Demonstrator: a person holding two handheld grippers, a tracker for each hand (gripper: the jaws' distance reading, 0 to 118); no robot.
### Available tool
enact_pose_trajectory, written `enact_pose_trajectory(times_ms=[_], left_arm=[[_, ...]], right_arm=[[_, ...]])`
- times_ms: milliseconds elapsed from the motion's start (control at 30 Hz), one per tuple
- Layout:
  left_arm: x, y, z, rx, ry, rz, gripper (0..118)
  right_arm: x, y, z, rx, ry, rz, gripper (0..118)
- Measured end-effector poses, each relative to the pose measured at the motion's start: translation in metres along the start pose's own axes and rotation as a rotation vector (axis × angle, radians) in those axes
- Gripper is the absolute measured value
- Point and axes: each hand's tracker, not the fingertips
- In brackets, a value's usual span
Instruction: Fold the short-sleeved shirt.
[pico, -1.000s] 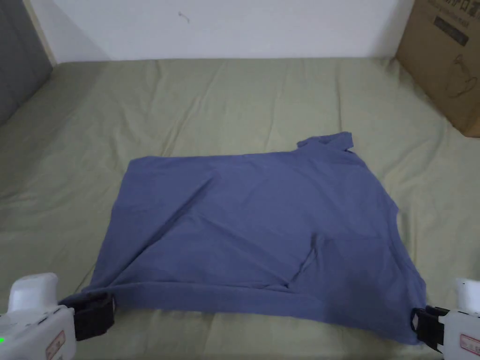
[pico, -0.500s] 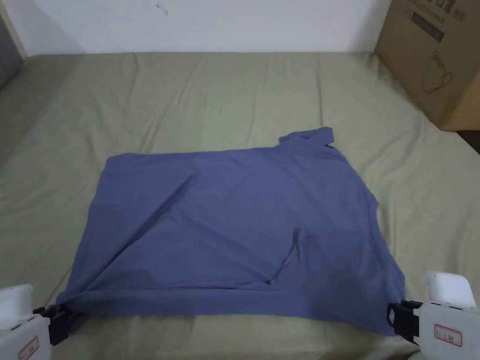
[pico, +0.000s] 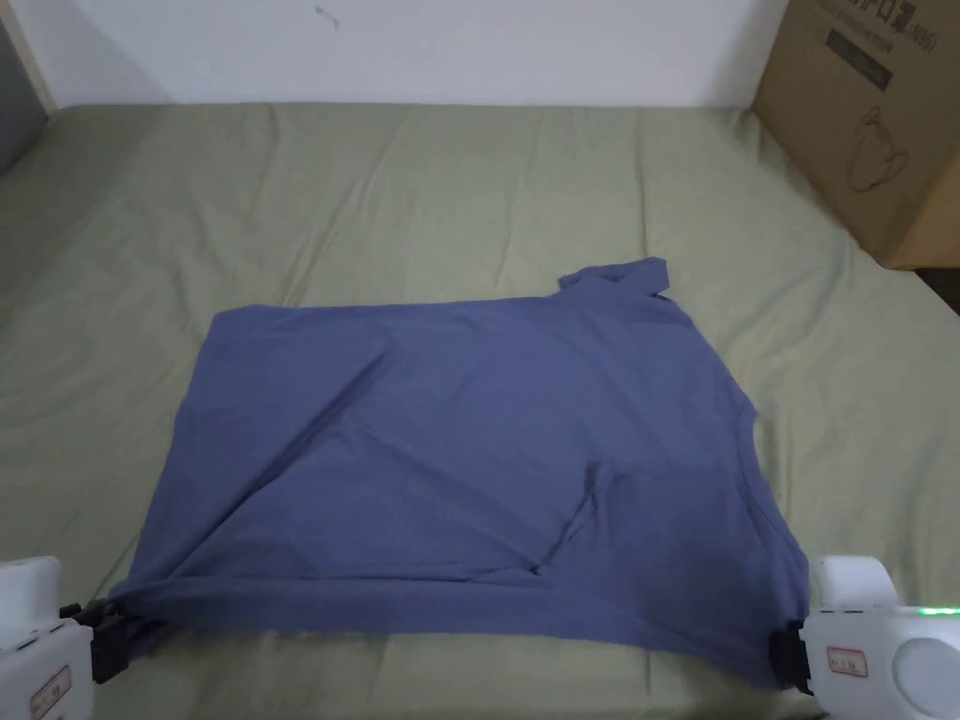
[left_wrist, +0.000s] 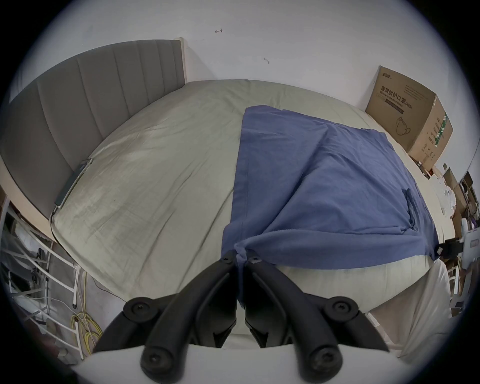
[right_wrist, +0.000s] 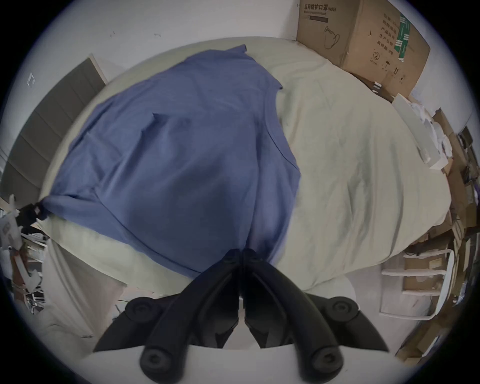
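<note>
A blue short-sleeved shirt (pico: 469, 459) lies spread on the green bed sheet (pico: 469, 197), its collar (pico: 623, 275) at the far right. My left gripper (pico: 111, 630) is shut on the shirt's near left corner, and the left gripper view shows cloth (left_wrist: 324, 187) bunched between its jaws (left_wrist: 240, 261). My right gripper (pico: 786, 656) is shut on the near right corner; in the right gripper view the shirt (right_wrist: 181, 145) runs into the closed jaws (right_wrist: 242, 253). A small fold (pico: 572, 525) creases the shirt's near middle.
A large cardboard box (pico: 872, 122) stands on the bed's far right corner by the white wall (pico: 469, 47). A grey padded headboard (left_wrist: 78, 104) borders the bed's left side. Boxes and clutter (right_wrist: 441, 181) sit beyond the right edge.
Both grippers have drawn slightly toward the near edge and outward, pulling the shirt's near hem tauter. The head camera shifted right after the first frame.
</note>
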Motion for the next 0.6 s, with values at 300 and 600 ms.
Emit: enact_pose_trajectory(times_ms=[300,600], left_arm=[[-0.002,0.014,0.008,0.002,0.003,-0.004,3],[0.002,0.095,-0.031,0.011,0.017,-0.051,3]], right_arm=[[0.016,0.016,0.035,0.102,0.095,-0.149,0],[0.022,0.126,0.034,0.177,0.081,-0.125,0]])
